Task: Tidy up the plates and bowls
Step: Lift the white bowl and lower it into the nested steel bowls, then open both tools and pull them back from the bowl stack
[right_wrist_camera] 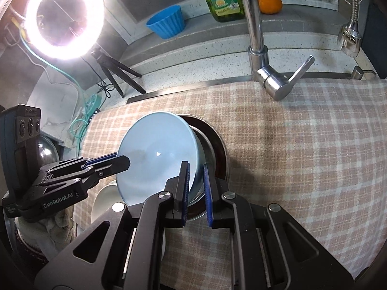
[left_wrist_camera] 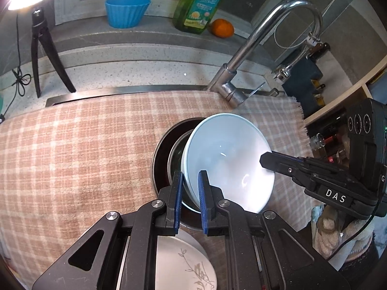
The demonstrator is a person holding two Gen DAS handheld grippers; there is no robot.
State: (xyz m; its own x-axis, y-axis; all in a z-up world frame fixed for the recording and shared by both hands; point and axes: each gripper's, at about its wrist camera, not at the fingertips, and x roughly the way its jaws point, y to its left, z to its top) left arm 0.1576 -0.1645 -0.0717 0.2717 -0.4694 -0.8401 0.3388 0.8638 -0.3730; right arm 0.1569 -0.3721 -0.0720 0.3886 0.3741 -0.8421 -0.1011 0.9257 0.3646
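Observation:
A pale blue bowl (left_wrist_camera: 229, 159) is tilted above a steel bowl (left_wrist_camera: 174, 154) that sits in a dark round pan (left_wrist_camera: 158, 154) on the checked cloth. My left gripper (left_wrist_camera: 191, 188) is shut on the blue bowl's near rim. My right gripper (right_wrist_camera: 196, 183) is shut on the opposite rim of the blue bowl (right_wrist_camera: 157, 154); it also shows in the left wrist view (left_wrist_camera: 266, 162). The left gripper also shows in the right wrist view (right_wrist_camera: 123, 159). A white plate with a leaf pattern (left_wrist_camera: 188, 263) lies below my left gripper.
A checked cloth (left_wrist_camera: 72, 149) covers the sink area. A chrome tap (left_wrist_camera: 254, 48) stands behind it. A blue cup (left_wrist_camera: 127, 10), a green soap bottle (left_wrist_camera: 198, 2) and an orange (left_wrist_camera: 221, 27) stand on the back ledge. A ring light (right_wrist_camera: 65, 17) on a tripod is at the left.

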